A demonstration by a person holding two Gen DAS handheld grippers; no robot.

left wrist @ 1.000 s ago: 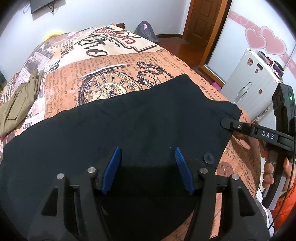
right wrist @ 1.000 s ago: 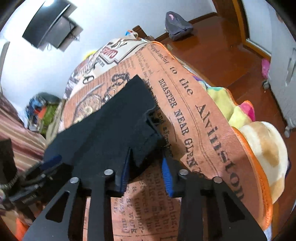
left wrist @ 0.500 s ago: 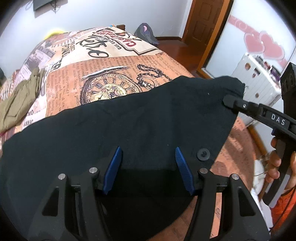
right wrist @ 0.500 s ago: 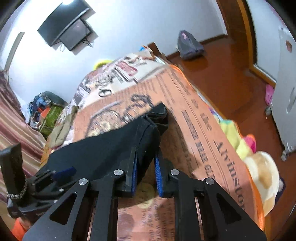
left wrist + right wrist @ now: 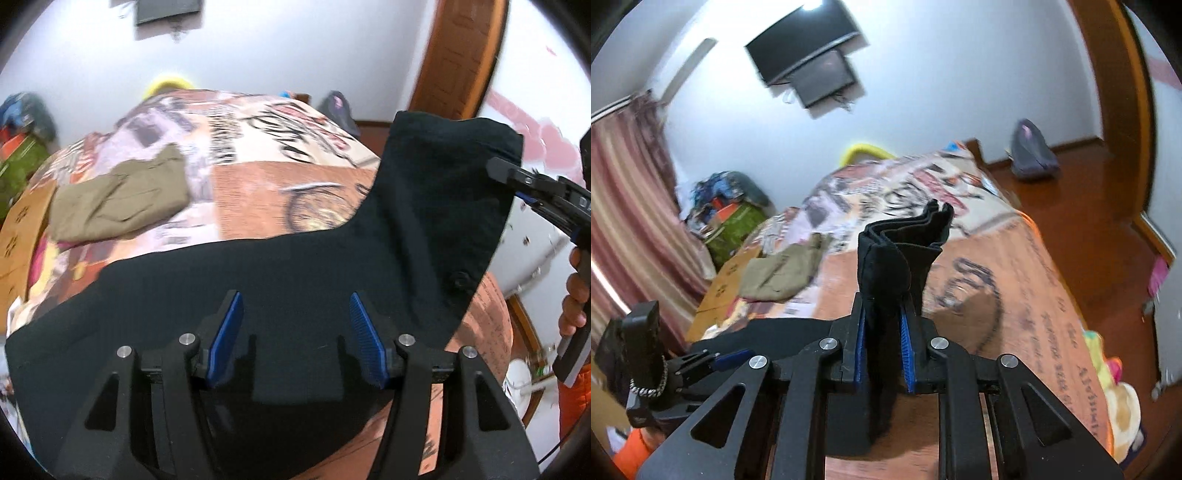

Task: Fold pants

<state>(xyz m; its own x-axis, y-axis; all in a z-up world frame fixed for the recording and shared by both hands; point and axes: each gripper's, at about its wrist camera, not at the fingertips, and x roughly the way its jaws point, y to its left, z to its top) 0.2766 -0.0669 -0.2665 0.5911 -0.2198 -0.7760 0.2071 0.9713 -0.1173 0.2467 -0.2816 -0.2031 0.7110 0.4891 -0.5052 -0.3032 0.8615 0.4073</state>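
Black pants [image 5: 295,266] lie spread across the near part of the bed. My right gripper [image 5: 883,314] is shut on one corner of the pants [image 5: 886,266]; that bunched corner stands up above its blue pads. In the left wrist view the right gripper [image 5: 496,168] holds this corner raised at the upper right, off the bed. My left gripper [image 5: 294,297] hovers over the middle of the pants. Its blue pads stand apart, nothing is pinched between them, and its shadow falls on the cloth. In the right wrist view the left gripper [image 5: 727,360] is low at the left.
The bed has a newspaper-print cover [image 5: 277,199]. A khaki garment [image 5: 122,199] lies folded on its far left, by a cardboard box [image 5: 731,273]. Plush toys [image 5: 1119,406] sit at the bed's right edge. A white case [image 5: 535,251] stands to the right. A backpack [image 5: 1030,155] lies on the wooden floor.
My right gripper shut on the corner of the pants and lifted it off the bed. My left gripper rose and swung, staying open above the cloth.
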